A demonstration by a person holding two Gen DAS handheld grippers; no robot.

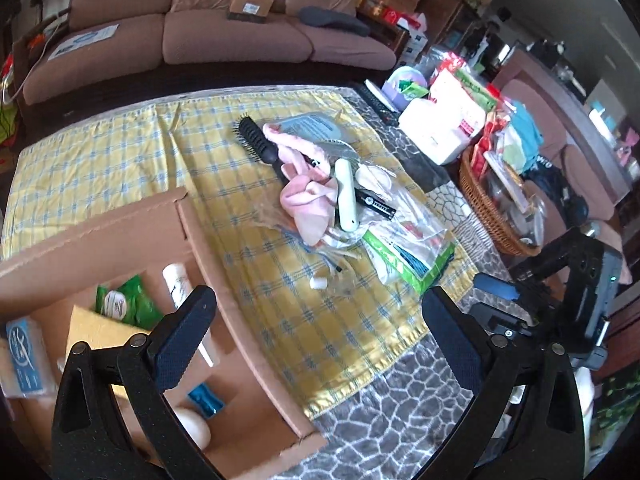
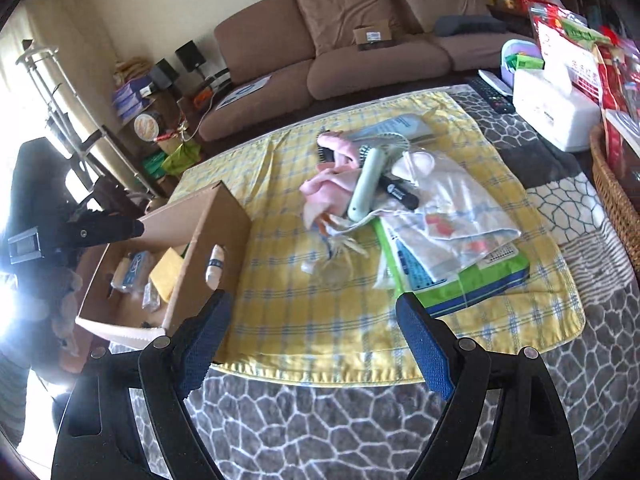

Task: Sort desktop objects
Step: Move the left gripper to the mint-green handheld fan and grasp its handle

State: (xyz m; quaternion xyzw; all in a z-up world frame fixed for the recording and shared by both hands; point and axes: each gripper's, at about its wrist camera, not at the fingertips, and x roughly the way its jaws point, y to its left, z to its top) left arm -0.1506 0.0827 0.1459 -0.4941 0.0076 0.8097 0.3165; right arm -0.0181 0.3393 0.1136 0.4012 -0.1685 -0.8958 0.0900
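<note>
A heap lies mid-table on the yellow checked cloth (image 1: 120, 152): a black hairbrush (image 1: 256, 136), a pink cloth (image 1: 308, 200), a pale green brush (image 1: 346, 196), a black tube (image 1: 376, 206), clear bags and a green package (image 1: 416, 264). An open cardboard box (image 1: 240, 320) at the lower left holds a white tube (image 1: 178, 280), green wipes (image 1: 120, 300) and other items. My left gripper (image 1: 318, 304) hangs open and empty between box and heap. My right gripper (image 2: 312, 308) is open and empty near the cloth's front edge, short of the heap (image 2: 366, 184), with the box (image 2: 216, 232) to its left.
A wicker basket (image 1: 488, 208) full of packets, a white tissue box (image 1: 436, 128) and a remote (image 1: 376, 100) crowd the table's right side. A brown sofa (image 1: 200, 36) runs behind the table. A grey patterned cover (image 2: 320, 432) shows beyond the cloth's edge.
</note>
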